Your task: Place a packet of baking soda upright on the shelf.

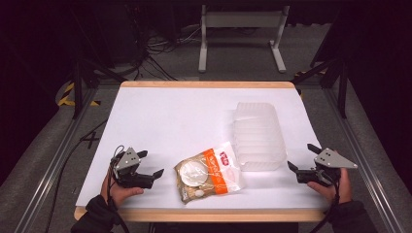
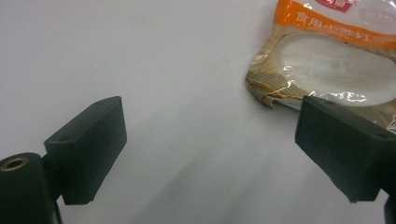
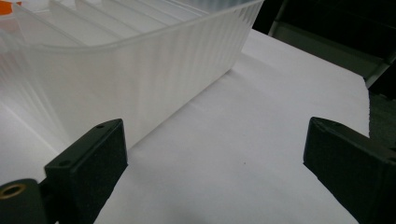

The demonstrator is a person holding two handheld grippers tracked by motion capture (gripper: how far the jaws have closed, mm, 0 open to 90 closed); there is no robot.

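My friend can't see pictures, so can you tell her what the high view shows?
A white table holds an orange-and-clear snack bag beside a frosted plastic bin. A person's left gripper and right gripper rest at the near corners, both open and holding nothing.

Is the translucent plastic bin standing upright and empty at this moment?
Upright and apparently empty: the bin rests on its base, open top up, with bare ribbed walls inside. The orange packet lies outside it on the table.

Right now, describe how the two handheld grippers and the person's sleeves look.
Both the left gripper and right gripper are black, with two blocky rectangular jaws and a grey three-cornered plate on top. A dark cable trails from each. The person wears dark sleeves.
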